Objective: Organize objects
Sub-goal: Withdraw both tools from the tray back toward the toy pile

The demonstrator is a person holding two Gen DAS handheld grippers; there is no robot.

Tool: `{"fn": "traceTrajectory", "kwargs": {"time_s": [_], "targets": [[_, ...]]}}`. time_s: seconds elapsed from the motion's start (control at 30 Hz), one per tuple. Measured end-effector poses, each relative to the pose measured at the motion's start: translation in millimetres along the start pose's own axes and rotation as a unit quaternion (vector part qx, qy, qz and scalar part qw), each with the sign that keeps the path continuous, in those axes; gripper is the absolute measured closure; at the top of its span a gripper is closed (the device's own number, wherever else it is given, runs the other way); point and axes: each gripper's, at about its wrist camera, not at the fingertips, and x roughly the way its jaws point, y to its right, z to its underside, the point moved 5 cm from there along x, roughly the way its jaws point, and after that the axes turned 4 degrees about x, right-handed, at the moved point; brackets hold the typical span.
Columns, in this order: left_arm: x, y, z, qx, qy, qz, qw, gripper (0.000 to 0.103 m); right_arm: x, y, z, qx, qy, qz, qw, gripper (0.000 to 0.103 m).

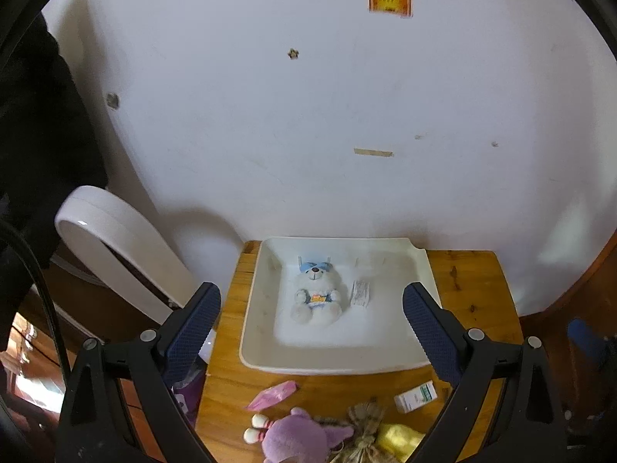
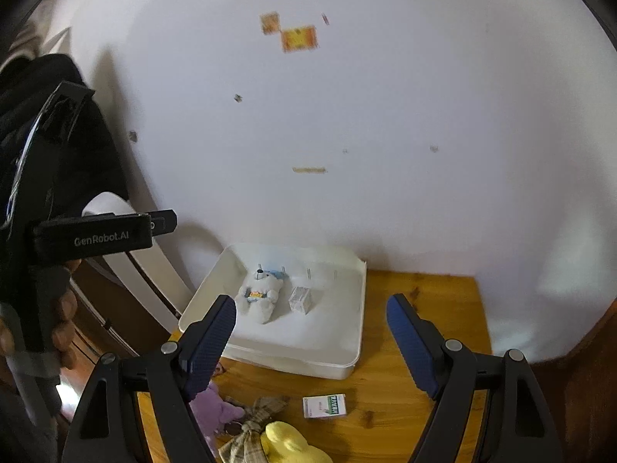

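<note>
A white tray point(image 1: 262, 347) sits at the back of a small wooden table point(image 1: 470, 293) against the wall. In it lie a white teddy bear point(image 1: 317, 293) and a small white packet point(image 1: 360, 293). In front of the tray lie a pink packet point(image 1: 272, 395), a purple plush toy point(image 1: 297, 438), a plaid cloth toy point(image 1: 364, 430), a yellow plush point(image 1: 399, 440) and a green-and-white box point(image 1: 415, 396). My left gripper point(image 1: 311, 322) is open and empty, above the table's front. My right gripper point(image 2: 311, 332) is open and empty above the tray point(image 2: 347, 366), bear point(image 2: 259, 295) and box point(image 2: 324, 406).
A white curved chair back point(image 1: 115, 247) stands left of the table. The white wall point(image 1: 308, 115) rises right behind the tray. In the right wrist view, the left gripper's body point(image 2: 92, 237) and the hand holding it are at the far left. Dark clothing hangs at the left.
</note>
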Motion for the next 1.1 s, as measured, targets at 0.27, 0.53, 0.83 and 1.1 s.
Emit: {"fn": "traceTrajectory", "kwargs": {"time_s": [0.27,0.53,0.83,1.1], "targets": [[-40,-14,24,-0.019,0.003,0.017,0.9997,0.006,-29,-12,28,-0.021,-0.036,-0.024,0.999,0.022],[-59,-24,56,-0.045,-0.026,0.047,0.9975,0.006,-58,-10,50,-0.020,-0.030,-0.026,0.999,0.022],[-79,-30,83,-0.054,-0.034,0.069,0.9956,0.007,-75,2,65,-0.020,-0.035,0.002,0.999,0.022],[-93,-26,105,-0.040,-0.036,0.073,0.9959,0.006,-84,1,91,-0.032,-0.067,-0.008,0.997,0.022]]}}
